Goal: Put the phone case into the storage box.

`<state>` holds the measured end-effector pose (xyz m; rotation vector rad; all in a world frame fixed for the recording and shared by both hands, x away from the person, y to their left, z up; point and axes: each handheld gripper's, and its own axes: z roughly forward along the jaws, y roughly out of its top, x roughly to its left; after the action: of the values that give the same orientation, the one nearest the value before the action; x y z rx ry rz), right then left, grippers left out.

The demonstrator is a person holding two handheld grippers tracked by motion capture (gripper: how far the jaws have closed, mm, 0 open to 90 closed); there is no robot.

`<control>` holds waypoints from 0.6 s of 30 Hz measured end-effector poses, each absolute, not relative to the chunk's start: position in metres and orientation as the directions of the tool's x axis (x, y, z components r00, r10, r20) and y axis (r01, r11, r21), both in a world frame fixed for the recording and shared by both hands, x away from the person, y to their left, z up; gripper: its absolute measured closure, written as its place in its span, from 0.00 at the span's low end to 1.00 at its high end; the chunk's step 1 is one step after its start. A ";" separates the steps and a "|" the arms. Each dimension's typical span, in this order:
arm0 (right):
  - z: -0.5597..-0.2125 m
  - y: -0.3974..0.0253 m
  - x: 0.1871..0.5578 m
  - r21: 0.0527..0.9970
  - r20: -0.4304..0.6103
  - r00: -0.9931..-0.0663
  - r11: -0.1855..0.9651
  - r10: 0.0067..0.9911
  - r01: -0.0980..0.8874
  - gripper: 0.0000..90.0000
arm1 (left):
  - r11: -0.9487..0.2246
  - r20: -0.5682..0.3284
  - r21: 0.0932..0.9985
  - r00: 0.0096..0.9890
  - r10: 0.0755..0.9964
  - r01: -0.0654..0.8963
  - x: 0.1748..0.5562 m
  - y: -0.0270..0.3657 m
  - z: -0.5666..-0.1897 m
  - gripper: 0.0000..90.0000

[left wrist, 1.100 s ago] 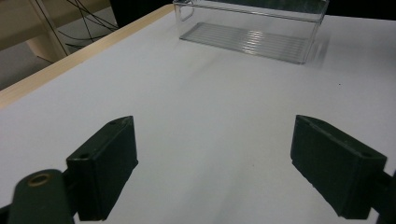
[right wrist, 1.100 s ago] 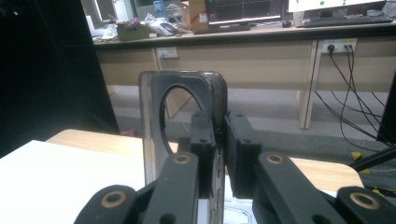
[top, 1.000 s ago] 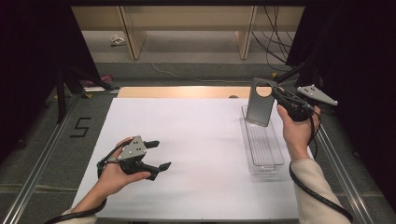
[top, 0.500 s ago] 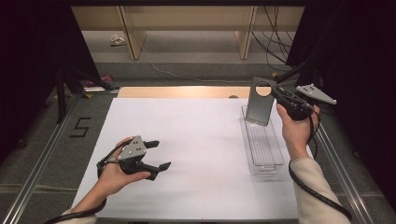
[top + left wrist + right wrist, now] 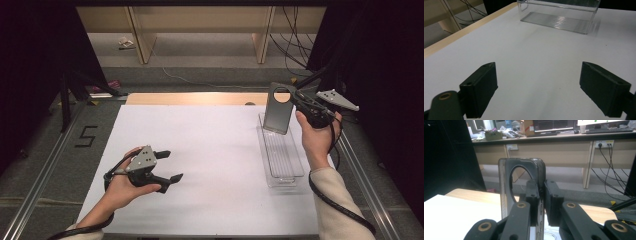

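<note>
High view: the right tongs (image 5: 295, 96) are clenched on the side edge of a grey phone case (image 5: 278, 114), which stands upright over the far end of a clear tray (image 5: 282, 169) at the right of the white surface (image 5: 210, 150). Whether the case's lower edge touches the tray cannot be told. The left tongs (image 5: 170, 166) rest low over the near left of the surface, released, grasping nothing.

Left gripper view: both jaws stand wide apart above bare surface; the tray (image 5: 559, 15) lies well ahead.

Right gripper view: the jaws pinch the case (image 5: 520, 185) on its rim, just beside the round camera opening. Judged by its thin wall, the case is light, somewhat flexible and smooth, so it may twist or slip; a hold on the thicker rim, away from the cut-out, appears soundest.
</note>
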<state>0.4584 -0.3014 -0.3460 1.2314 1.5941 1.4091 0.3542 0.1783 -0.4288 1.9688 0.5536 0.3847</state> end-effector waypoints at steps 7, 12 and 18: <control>-0.347 -0.302 0.460 0.976 0.103 -0.329 -0.031 0.939 0.217 0.92 | -0.384 0.030 0.899 0.844 0.535 0.212 0.354 0.178 -0.429 0.16; -0.347 -0.302 0.462 0.976 0.102 -0.328 -0.030 0.939 0.218 0.92 | -0.382 0.028 0.899 0.844 0.536 0.213 0.354 0.179 -0.429 0.16; -0.348 -0.302 0.464 0.975 0.101 -0.328 -0.027 0.939 0.220 0.92 | -0.382 0.027 0.899 0.843 0.537 0.214 0.354 0.178 -0.429 0.16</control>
<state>0.4636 -0.3017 -0.3482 1.2364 1.5977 1.4042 0.3543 0.1784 -0.4289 1.9678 0.5550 0.3847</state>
